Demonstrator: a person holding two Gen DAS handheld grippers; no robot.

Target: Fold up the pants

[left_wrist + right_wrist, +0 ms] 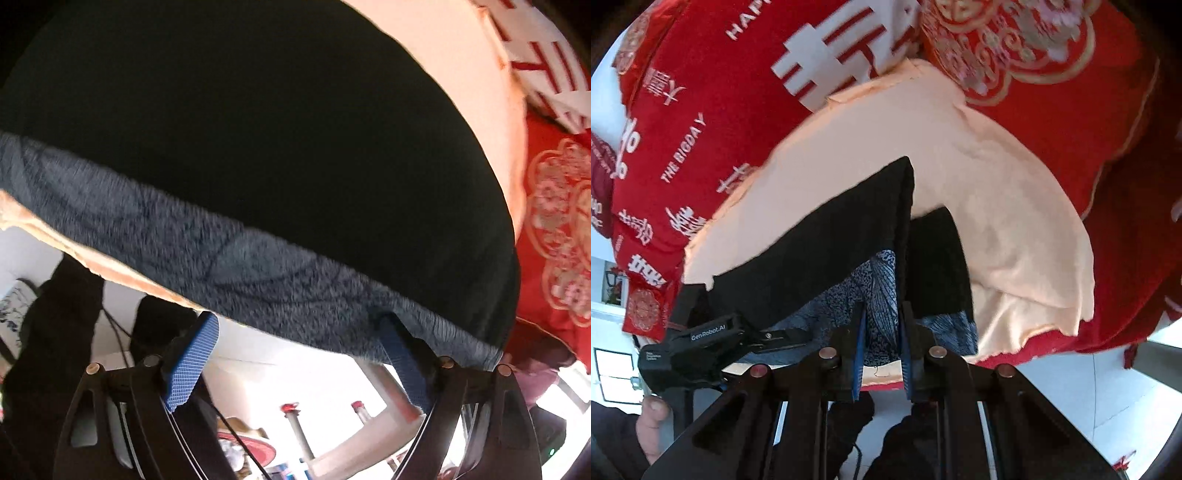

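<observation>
Black pants [820,254] with blue fleece lining, lying on peach sheet [1015,206] over red bedding [683,122]. Partly folded, one flap turned over; final fold and squaring probably left. Left gripper [295,365] spread wide, holding nothing, at the hem. Right gripper [881,332] nearly together, seemingly pinching fleece edge.
</observation>
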